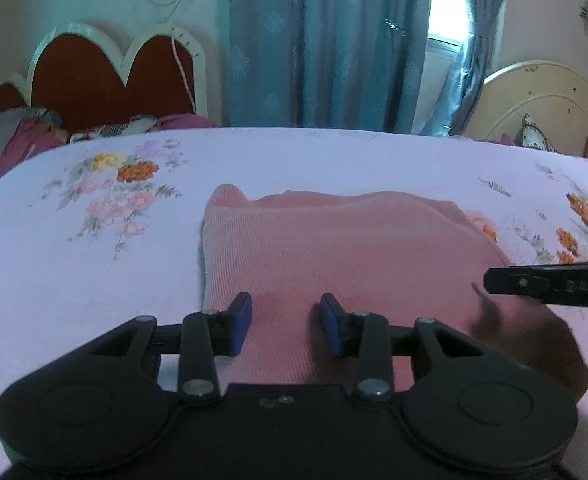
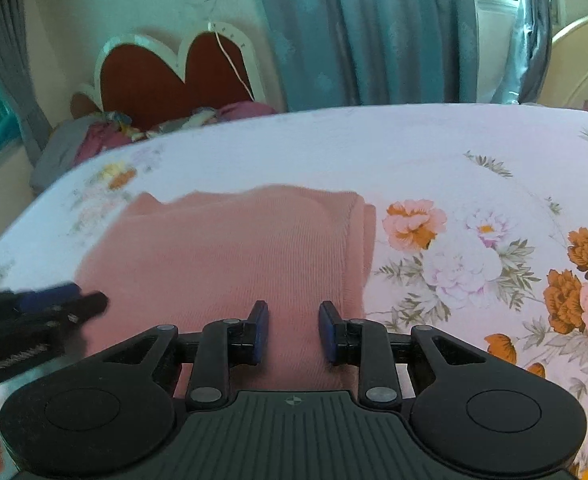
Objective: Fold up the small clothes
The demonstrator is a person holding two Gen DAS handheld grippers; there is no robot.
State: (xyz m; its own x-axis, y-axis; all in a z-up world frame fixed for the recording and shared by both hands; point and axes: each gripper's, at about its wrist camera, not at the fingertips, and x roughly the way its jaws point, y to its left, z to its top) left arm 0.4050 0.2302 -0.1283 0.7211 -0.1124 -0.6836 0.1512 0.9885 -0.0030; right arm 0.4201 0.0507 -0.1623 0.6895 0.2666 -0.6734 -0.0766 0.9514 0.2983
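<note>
Looking through the left wrist view first, the left gripper point(image 1: 285, 322) hangs low over the near edge of the pink garment point(image 1: 334, 248), with its blue pads point(image 1: 242, 320) standing moderately apart and nothing between them but the cloth seen below. The garment lies at 12 o'clock from this gripper, already folded into a thick block on the floral bedsheet point(image 1: 73, 260). Its long axis seems to run from 9 to 3 o'clock, across the line of the fingers. The tip of the right gripper point(image 1: 550, 284) enters the picture at 3 o'clock, over the right near corner of the cloth; I cannot tell from this view how wide it is

In the right wrist view, the right gripper point(image 2: 294, 330) is also parted by a moderate gap and empty, and it sits above the near edge of the pink garment point(image 2: 221, 256), close to its right border, where stacked layers show. Most of the cloth spreads toward 10 and 11 o'clock. The left gripper point(image 2: 49, 304) appears blurred at 9 o'clock, at the left near corner

In my judgement both grippers are equally near to the near edge, one at each end, so the next fold probably goes away from them, toward 12 o'clock
</note>
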